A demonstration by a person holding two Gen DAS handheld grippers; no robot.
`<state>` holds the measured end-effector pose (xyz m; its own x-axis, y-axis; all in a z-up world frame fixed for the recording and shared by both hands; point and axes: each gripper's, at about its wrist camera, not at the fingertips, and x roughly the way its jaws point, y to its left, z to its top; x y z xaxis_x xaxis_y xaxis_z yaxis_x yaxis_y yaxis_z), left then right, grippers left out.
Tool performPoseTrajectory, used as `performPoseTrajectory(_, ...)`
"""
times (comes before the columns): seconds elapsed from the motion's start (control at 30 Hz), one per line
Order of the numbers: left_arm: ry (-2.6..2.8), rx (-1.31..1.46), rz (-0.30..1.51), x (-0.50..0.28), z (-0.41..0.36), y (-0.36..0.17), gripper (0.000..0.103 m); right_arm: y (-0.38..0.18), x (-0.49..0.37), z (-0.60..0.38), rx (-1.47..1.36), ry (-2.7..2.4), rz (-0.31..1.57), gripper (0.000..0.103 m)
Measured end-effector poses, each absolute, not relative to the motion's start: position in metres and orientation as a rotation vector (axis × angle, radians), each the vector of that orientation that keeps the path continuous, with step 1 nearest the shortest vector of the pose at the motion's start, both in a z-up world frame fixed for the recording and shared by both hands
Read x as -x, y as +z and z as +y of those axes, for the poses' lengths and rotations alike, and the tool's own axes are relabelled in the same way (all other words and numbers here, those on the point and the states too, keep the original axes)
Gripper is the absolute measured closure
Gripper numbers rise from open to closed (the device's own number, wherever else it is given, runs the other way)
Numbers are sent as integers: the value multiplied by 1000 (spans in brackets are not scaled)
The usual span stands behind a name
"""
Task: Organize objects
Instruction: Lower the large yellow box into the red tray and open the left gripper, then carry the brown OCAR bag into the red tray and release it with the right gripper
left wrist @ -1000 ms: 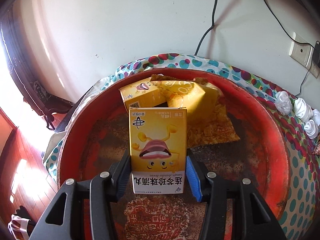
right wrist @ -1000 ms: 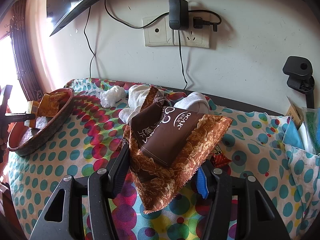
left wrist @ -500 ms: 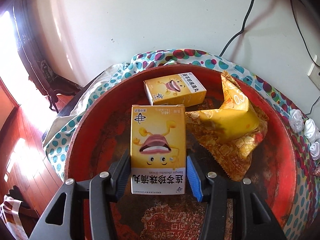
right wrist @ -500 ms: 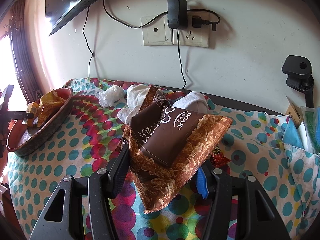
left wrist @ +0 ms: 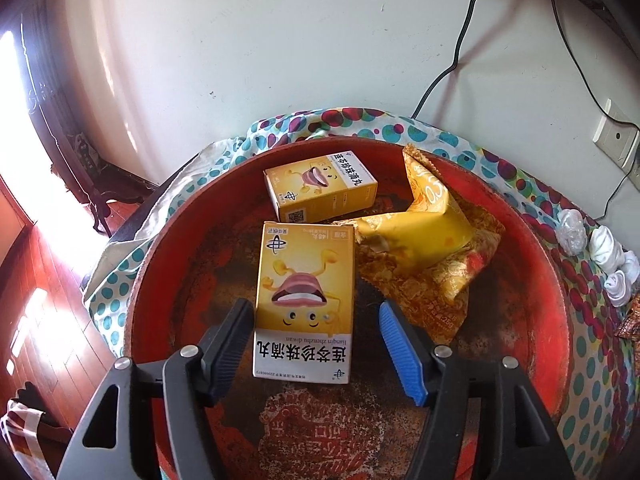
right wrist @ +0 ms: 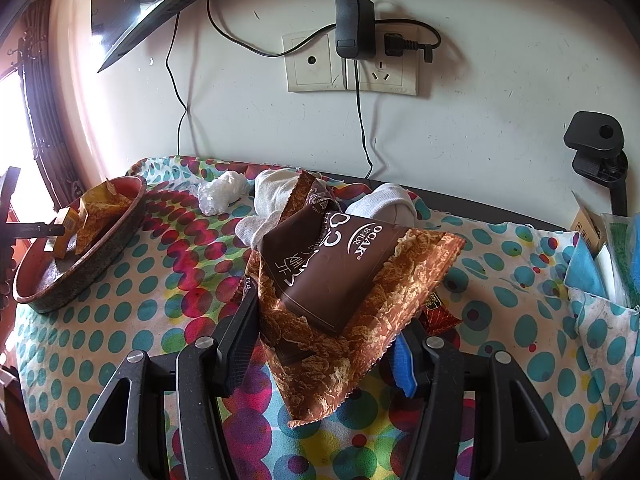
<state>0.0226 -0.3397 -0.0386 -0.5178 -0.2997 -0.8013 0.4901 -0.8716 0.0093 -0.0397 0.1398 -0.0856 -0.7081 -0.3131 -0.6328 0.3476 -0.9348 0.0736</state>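
The left gripper point(left wrist: 316, 344) is opening off the yellow box point(left wrist: 305, 300) lying in the red tray point(left wrist: 532, 280), while the right gripper point(right wrist: 324, 344) is seemingly clamping the brown snack bag point(right wrist: 340, 280).

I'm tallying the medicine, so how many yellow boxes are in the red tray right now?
2. One yellow box lies flat between the left gripper's opening jaws; the second box sits behind it near the red tray's far rim. The snack bag might hide more.

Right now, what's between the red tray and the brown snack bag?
Only bare polka-dot cloth lies between the red tray and the brown snack bag, in the right wrist view.
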Motion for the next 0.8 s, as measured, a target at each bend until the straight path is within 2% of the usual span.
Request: performPoseTrajectory(0.8, -2445, -1132, 374, -62, -316, -16, 31, -79, 32, 143, -898, -2662, 53, 50)
